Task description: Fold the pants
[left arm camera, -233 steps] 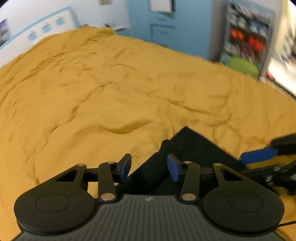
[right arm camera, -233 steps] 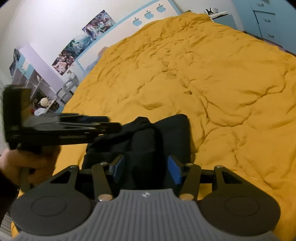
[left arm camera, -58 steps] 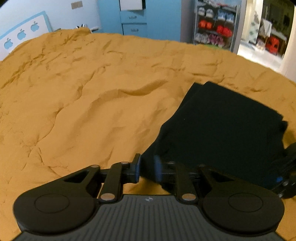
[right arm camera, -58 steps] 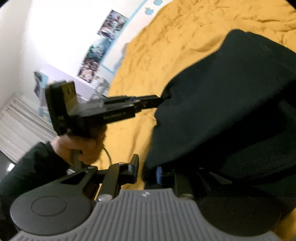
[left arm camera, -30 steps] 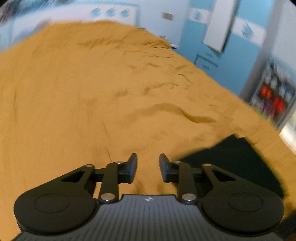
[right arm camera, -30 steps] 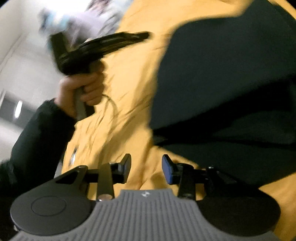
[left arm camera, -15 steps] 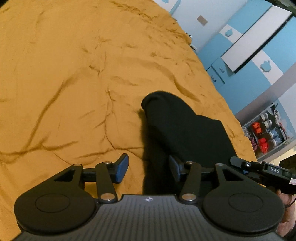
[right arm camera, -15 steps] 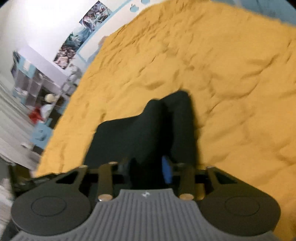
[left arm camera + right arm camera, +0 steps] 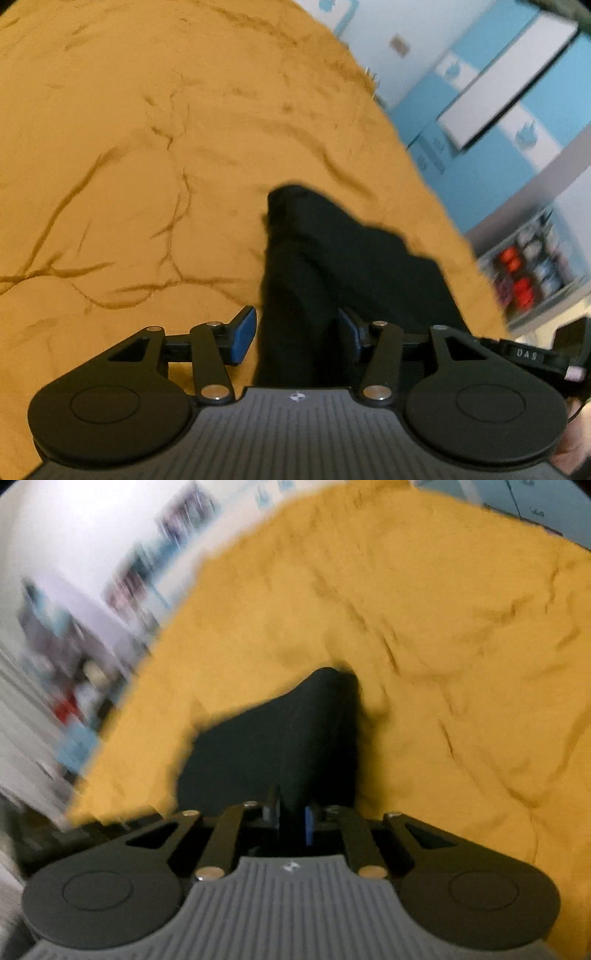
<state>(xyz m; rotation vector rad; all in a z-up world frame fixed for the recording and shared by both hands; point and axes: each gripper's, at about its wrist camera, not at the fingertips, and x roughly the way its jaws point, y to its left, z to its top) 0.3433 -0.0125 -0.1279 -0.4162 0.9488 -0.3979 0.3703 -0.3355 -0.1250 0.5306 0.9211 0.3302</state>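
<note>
The black pants (image 9: 343,258) lie folded in a bundle on the mustard-yellow bedspread (image 9: 129,147). My left gripper (image 9: 297,334) is open, its blue-padded fingers standing on either side of the near end of the pants. In the right wrist view the pants (image 9: 280,738) rise in a ridge ahead of my right gripper (image 9: 291,821), which is shut on the near edge of the cloth. The right gripper's body also shows at the right edge of the left wrist view (image 9: 532,356).
The bedspread (image 9: 443,627) is wrinkled and stretches far to the back. Blue cabinets (image 9: 491,122) and a shelf with red and white items (image 9: 528,273) stand past the bed's right edge. Blurred shelves and posters (image 9: 74,646) are at the left.
My right gripper has closed on the near edge of the pants. My left gripper has stayed open around the near end, and both views have shifted slightly.
</note>
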